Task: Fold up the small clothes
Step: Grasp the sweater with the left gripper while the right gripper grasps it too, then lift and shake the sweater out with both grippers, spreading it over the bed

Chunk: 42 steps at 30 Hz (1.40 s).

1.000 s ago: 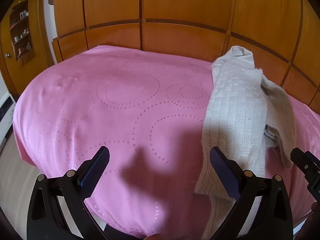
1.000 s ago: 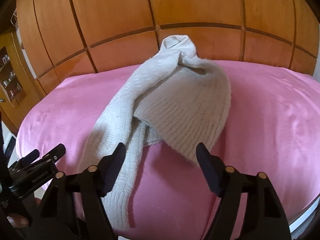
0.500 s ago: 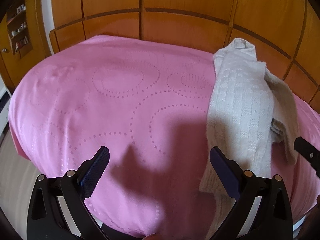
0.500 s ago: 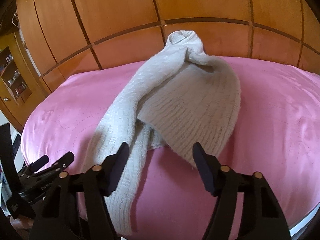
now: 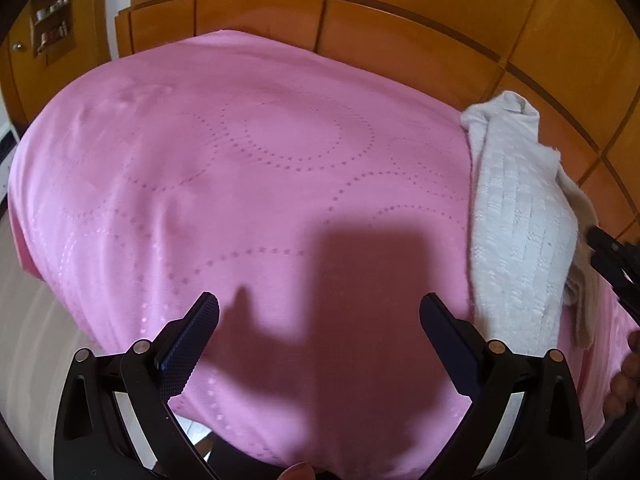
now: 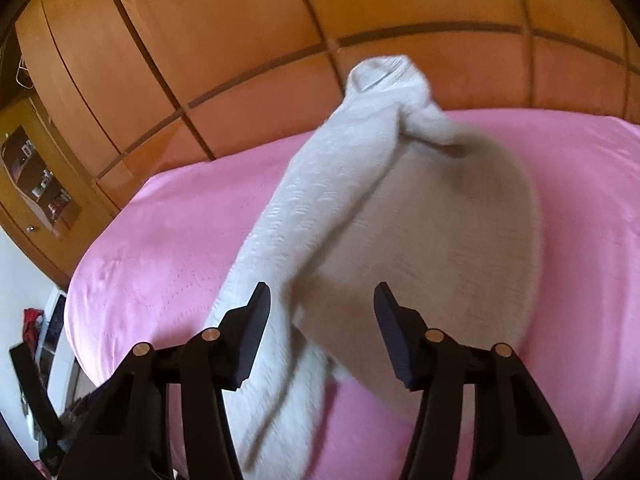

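Note:
A cream knitted garment [image 6: 360, 208] lies crumpled lengthwise on the pink bedspread [image 6: 160, 248]. It also shows at the right edge of the left wrist view [image 5: 520, 216]. My right gripper [image 6: 320, 320] is open, low over the garment's near end, with the knit between its fingers but not clamped. My left gripper [image 5: 320, 328] is open and empty over bare pink bedspread [image 5: 260, 180], to the left of the garment. The right gripper's tip [image 5: 612, 256] shows at the right edge of the left wrist view, beside the garment.
A wooden panelled wall [image 5: 360, 20] runs behind the bed. A wooden cabinet with small shelves [image 6: 40, 184] stands at the far left. The bed's near edge drops to a pale floor [image 5: 32, 320] at the left.
My right gripper has moved forward and down onto the garment's near end. My left gripper has swung left, so the garment now sits at its right edge.

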Each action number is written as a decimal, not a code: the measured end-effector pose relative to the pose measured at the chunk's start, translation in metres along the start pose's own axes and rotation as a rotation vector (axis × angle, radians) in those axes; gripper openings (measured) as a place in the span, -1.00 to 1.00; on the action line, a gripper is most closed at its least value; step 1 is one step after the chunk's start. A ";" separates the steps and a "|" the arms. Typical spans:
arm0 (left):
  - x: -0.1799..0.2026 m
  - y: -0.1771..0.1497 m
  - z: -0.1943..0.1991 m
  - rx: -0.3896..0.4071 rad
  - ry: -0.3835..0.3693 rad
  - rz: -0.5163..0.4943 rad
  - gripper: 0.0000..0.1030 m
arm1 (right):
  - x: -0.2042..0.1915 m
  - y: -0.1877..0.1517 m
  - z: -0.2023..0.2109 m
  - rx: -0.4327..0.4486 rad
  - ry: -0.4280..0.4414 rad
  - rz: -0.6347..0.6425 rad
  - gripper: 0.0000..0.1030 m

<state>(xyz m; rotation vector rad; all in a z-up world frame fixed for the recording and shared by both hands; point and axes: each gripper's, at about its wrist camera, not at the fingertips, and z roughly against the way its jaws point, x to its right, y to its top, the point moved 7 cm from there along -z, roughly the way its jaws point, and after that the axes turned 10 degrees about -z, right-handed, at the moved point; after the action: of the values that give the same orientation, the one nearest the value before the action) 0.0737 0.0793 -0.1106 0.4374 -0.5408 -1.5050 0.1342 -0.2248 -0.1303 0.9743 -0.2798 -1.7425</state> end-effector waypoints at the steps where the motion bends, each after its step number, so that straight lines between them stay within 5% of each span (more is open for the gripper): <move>1: 0.000 0.000 0.001 0.002 0.001 -0.004 0.93 | -0.004 0.003 -0.009 -0.010 0.013 0.000 -0.04; 2: 0.000 -0.001 0.001 0.002 0.002 -0.009 0.93 | -0.008 0.004 -0.017 -0.024 0.020 0.008 -0.08; 6: 0.007 -0.004 0.002 -0.011 -0.021 -0.039 0.93 | -0.023 0.009 -0.038 -0.062 0.046 0.031 -0.85; 12: 0.027 -0.002 0.004 0.000 -0.101 -0.098 0.93 | -0.005 0.051 0.025 0.115 0.010 0.092 -1.00; 16: 0.053 -0.002 0.000 -0.022 -0.209 -0.141 0.67 | 0.072 0.103 0.081 0.318 -0.285 0.125 -1.00; 18: 0.066 -0.004 -0.003 -0.044 -0.252 -0.159 0.58 | 0.121 0.128 0.095 0.358 -0.443 0.101 -1.00; 20: 0.083 -0.010 -0.007 -0.071 -0.292 -0.196 0.38 | 0.155 0.139 0.098 0.327 -0.497 0.033 -0.99; 22: 0.097 -0.016 -0.009 -0.088 -0.305 -0.240 0.37 | 0.167 0.139 0.100 0.297 -0.423 -0.031 -0.89; 23: 0.101 -0.018 -0.010 -0.092 -0.311 -0.249 0.37 | 0.166 0.135 0.098 0.279 -0.381 -0.037 -0.71; 24: 0.106 -0.021 -0.010 -0.097 -0.320 -0.252 0.37 | 0.160 0.127 0.093 0.251 -0.333 -0.040 -0.29; 25: 0.110 -0.022 -0.011 -0.102 -0.327 -0.262 0.37 | 0.152 0.115 0.085 0.218 -0.263 -0.052 -0.17; 30: 0.121 -0.023 -0.013 -0.113 -0.341 -0.303 0.34 | 0.092 0.072 0.037 0.019 0.085 -0.123 -0.02; 33: 0.130 -0.022 -0.015 -0.111 -0.350 -0.339 0.15 | 0.047 0.054 0.012 -0.064 0.254 -0.153 0.00; 35: 0.137 -0.024 -0.013 -0.102 -0.358 -0.367 -0.17 | 0.021 0.042 -0.006 -0.116 0.276 -0.118 -0.01; 38: 0.144 -0.026 -0.015 -0.078 -0.375 -0.403 -0.71 | -0.005 0.032 -0.024 -0.151 0.235 0.002 -0.87; 42: 0.138 -0.014 -0.008 -0.041 -0.416 -0.374 -0.82 | 0.001 0.055 0.001 -0.038 0.149 0.086 -0.89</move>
<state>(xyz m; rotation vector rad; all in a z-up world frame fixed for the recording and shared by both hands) 0.0653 -0.0594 -0.1160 0.1961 -0.7811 -1.9817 0.1704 -0.2482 -0.0967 1.0441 -0.1894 -1.5826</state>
